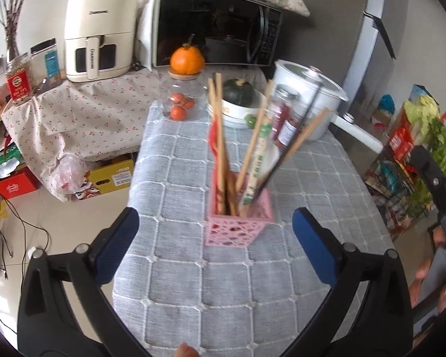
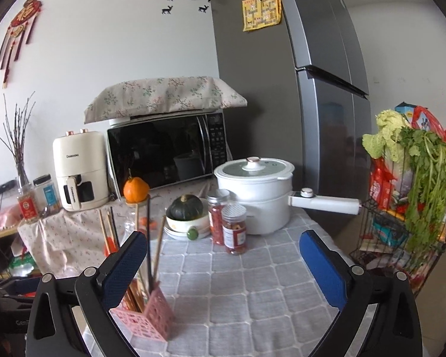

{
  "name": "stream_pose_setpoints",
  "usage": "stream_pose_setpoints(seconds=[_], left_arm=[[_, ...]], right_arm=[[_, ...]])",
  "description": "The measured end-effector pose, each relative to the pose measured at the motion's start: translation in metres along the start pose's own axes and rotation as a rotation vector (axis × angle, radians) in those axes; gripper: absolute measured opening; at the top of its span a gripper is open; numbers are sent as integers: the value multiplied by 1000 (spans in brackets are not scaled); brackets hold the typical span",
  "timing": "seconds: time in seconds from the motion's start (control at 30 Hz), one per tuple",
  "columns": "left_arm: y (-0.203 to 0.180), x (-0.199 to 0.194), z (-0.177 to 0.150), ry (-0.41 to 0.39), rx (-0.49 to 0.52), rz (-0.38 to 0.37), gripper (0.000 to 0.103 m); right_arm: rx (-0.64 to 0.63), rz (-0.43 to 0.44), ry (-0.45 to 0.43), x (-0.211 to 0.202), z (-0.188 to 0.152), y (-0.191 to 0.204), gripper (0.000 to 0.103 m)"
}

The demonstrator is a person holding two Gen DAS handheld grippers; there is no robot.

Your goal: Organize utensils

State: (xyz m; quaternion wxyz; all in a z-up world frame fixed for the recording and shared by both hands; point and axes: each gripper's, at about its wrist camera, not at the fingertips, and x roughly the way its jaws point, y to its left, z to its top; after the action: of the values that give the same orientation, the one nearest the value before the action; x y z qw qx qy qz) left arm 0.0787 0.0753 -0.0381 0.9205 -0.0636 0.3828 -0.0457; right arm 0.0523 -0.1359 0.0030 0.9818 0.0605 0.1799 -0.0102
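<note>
A pink lattice holder point(image 1: 238, 226) stands on the grey quilted tablecloth point(image 1: 193, 282). Several wooden chopsticks point(image 1: 220, 148), a dark pair and a paper-wrapped pair stick up out of it. My left gripper point(image 1: 215, 235) is open and empty, its blue pads on either side of the holder and a little nearer than it. In the right wrist view the holder point(image 2: 151, 318) stands at the lower left, partly behind the left finger. My right gripper point(image 2: 223, 263) is open and empty over bare cloth, to the right of the holder.
At the table's far end stand a white pot point(image 2: 255, 193) with a long handle, two red jars point(image 2: 233, 227), a bowl with a green squash point(image 2: 185, 211) and a glass jar with an orange point(image 1: 187, 59) on it. A microwave, an air fryer and a fridge stand behind. A grocery rack point(image 2: 407, 208) is at the right.
</note>
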Motion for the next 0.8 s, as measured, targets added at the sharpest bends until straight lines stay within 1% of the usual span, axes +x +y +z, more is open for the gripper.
stream_pose_setpoints(seconds=[0.1, 0.17, 0.23, 0.27, 0.33, 0.4, 0.5, 0.7, 0.8], left_arm=[[-13, -4, -3, 1, 37, -1, 102], [-21, -7, -5, 5, 61, 12, 102], [-28, -8, -7, 20, 85, 44, 102], [-31, -9, -8, 23, 91, 48, 102], [-36, -12, -8, 27, 96, 37, 102], [-39, -16, -10, 23, 95, 30, 102], [-45, -21, -12, 15, 104, 26, 102], [-55, -24, -14, 8, 132, 12, 102], [-59, -24, -15, 5, 135, 7, 102]], right_arm=[[-9, -20, 64, -2, 3, -15, 103], [-15, -43, 107, -2, 5, -25, 103], [-32, -70, 175, -1, 5, -33, 103], [-38, -81, 209, -1, 5, -36, 103], [-42, -92, 267, 0, 4, -42, 103], [-53, -100, 305, -2, 3, -46, 103], [-63, -95, 334, -4, 1, -51, 103], [-26, -85, 414, 6, -5, -64, 103], [-32, -91, 427, 10, -9, -65, 103]])
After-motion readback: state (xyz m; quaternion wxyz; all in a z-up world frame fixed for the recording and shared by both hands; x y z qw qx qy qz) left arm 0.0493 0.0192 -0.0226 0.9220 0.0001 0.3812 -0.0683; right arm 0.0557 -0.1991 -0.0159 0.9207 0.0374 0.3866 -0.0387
